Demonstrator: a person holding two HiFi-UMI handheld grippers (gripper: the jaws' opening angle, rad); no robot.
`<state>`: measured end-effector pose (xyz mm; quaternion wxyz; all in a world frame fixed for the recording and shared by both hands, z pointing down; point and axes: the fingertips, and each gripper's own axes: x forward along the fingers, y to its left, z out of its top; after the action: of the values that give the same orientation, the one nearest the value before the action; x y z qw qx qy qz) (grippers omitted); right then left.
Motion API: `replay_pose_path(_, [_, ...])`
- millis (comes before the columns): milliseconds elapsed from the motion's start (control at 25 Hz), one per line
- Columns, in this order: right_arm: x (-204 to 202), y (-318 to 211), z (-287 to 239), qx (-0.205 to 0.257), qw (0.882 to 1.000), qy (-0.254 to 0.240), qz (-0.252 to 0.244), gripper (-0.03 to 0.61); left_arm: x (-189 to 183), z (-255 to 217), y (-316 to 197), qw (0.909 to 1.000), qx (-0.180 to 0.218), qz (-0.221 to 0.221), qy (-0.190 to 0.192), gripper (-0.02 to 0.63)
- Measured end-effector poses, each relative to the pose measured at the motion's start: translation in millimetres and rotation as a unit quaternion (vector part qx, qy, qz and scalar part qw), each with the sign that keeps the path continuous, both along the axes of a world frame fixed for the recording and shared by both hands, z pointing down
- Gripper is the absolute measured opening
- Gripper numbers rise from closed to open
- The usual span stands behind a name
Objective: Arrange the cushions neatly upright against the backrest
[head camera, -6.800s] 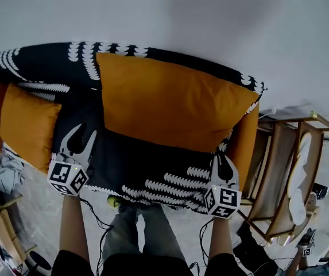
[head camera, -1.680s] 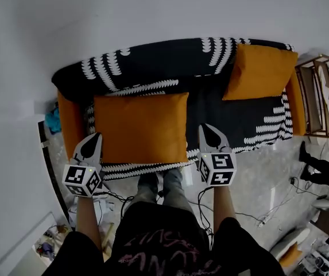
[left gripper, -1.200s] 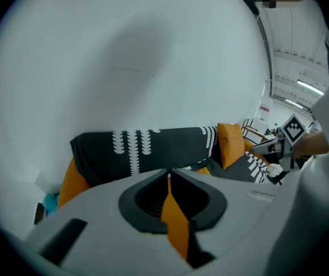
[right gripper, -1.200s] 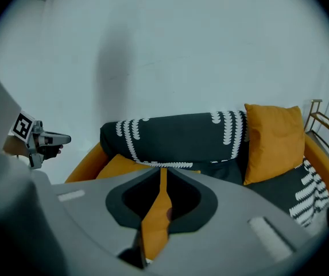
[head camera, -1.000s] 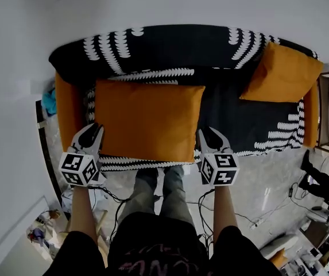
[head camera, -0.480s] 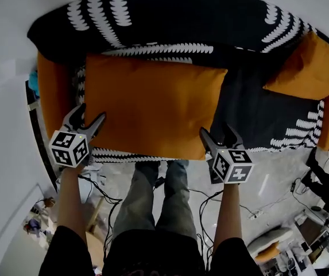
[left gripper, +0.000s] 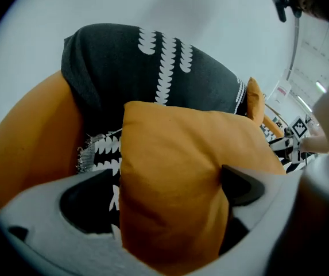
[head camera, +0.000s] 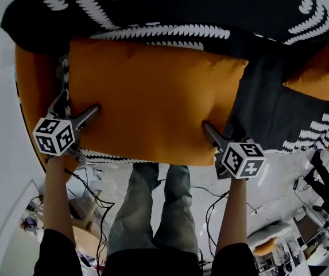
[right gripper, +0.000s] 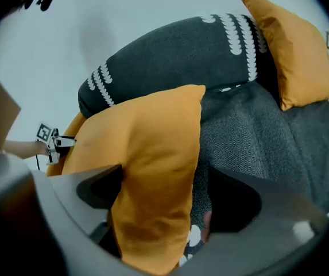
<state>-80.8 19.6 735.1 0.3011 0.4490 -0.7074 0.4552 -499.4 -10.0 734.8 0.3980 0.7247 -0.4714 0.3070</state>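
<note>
A large orange cushion point(head camera: 153, 102) lies flat on the sofa seat point(head camera: 267, 108), in front of the black white-patterned backrest point(head camera: 181, 4). My left gripper point(head camera: 77, 109) straddles its near left edge, and my right gripper point(head camera: 219, 126) straddles its near right corner. Both pairs of jaws have just been opening and stand wide. In the left gripper view the cushion point(left gripper: 175, 171) fills the gap of the left gripper point(left gripper: 167, 191), loose on one side. In the right gripper view the cushion point(right gripper: 147, 171) hangs between the jaws of the right gripper point(right gripper: 167, 194). A smaller orange cushion point(head camera: 319, 68) leans upright at the sofa's right end.
Orange armrests close the sofa at the left point(head camera: 35, 91) and the far right. The person's legs point(head camera: 153, 211) stand just before the seat's front edge, with cables point(head camera: 95, 194) on the floor. Clutter lies at the lower right point(head camera: 302, 234).
Both grippers have come down onto the big cushion's near edge and their jaws have spread wide around it. The sofa looms larger in the head view.
</note>
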Motion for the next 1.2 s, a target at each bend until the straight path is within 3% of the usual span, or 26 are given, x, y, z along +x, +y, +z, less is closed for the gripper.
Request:
replay_pose_path(240, [0,-3,22,-0.036,0.999,-0.041,0.005,0.506,6,14,0,0.9965,0.007,-0.038,0.073,0.597])
replay_pose_path(440, [-8,-11,15,-0.052,0.996,-0.061,-0.034,0.457,15,4,-3,0.9954,-0.014,-0.021,0.092,0.515])
replay_pose_path(600, [-19,-9,11,-0.049,0.997,-0.032,-0.056,0.391,22,2,2,0.9950,-0.041,0.008,0.091,0.400])
replay_pose_path(880, [-32,-14,-10,0.006,0.996,0.025,-0.082,0.301,28,-15,4,0.9980,-0.011,0.019,0.059,0.248])
replay_pose_path(1200, [-35,-23,-67,0.093,0.989,0.081,-0.087,0.281,34,-65,15,0.9970,0.054,-0.004,0.055,0.202])
